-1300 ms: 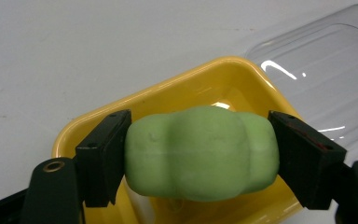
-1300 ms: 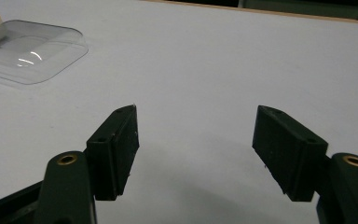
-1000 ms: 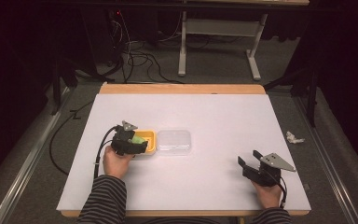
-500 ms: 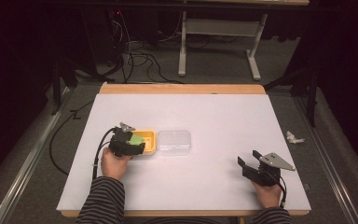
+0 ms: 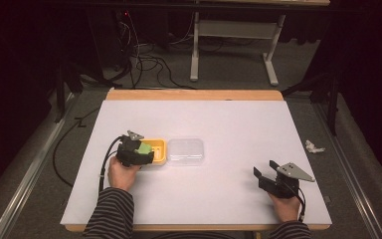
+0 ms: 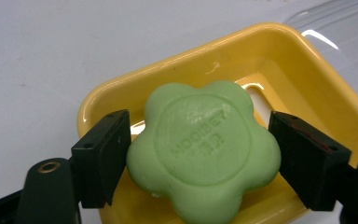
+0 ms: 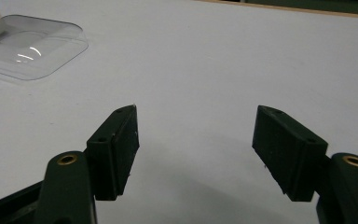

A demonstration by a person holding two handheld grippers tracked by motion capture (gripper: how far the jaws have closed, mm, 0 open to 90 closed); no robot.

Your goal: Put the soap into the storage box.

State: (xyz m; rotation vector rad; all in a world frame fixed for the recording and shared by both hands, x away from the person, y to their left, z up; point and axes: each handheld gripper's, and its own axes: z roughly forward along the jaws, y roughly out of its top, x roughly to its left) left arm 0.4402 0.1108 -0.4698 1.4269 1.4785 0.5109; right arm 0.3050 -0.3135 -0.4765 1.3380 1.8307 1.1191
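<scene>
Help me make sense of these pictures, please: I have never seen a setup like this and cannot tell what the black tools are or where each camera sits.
No robot here: a person sits at a white table and holds a hand tool with two black jaws in each hand. The high view looks down from above the person. The other two pictures come from small cameras riding on the tools, looking out between the jaws.

The left gripper has its jaws on either side of a green flower-shaped soap, above a yellow soap dish. The left jaw looks pressed against the soap; a thin gap may remain at the right one. Beside the dish lies a clear plastic lid.

The right gripper rests apart, jaws wide open, holding nothing.
</scene>
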